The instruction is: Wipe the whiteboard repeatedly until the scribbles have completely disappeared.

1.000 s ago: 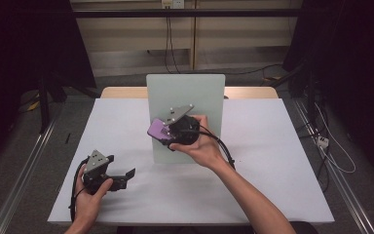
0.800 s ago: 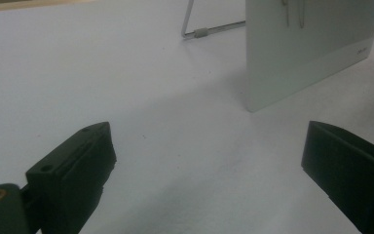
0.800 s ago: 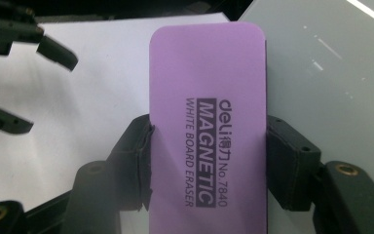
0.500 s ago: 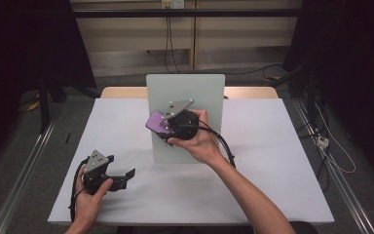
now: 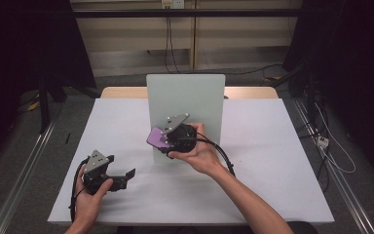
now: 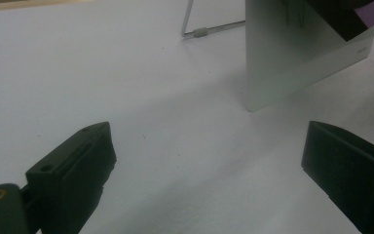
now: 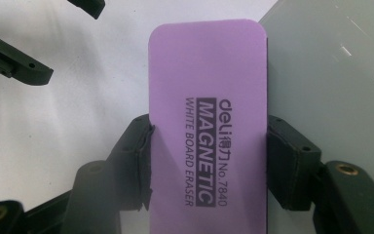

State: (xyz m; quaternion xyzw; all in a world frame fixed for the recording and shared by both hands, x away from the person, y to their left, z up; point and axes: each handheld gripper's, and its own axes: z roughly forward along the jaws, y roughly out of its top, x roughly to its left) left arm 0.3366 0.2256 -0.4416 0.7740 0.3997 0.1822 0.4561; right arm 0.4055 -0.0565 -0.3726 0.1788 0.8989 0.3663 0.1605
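A white surface (image 5: 272, 185) is seen from above, with a pale grey-green board (image 5: 185, 97) propped upright near its middle on a wire stand (image 6: 209, 30). The right tongs (image 5: 168, 141) are held at the board's lower left edge and are clamped on a purple whiteboard eraser (image 7: 207, 122), one jaw pressed against each long side about halfway along. In the right gripper view the eraser's printed face is shown (the lettering reads "deli MAGNETIC WHITE BOARD ERASER No.7840"), with its far end reaching past the board's edge. Whether the eraser's underside is touching the board cannot be told. The left tongs (image 5: 121, 176) are held low over the surface near its front left, well apart from the board, with the jaws spread wide and nothing between them. The eraser is judged to be light and fairly stiff, with a smooth plastic back that could slip if pinched weakly; a softer felt underside is likely but is hidden. The long sides, near the middle, are judged the best hold. Some magnetic pull towards the board may be felt.
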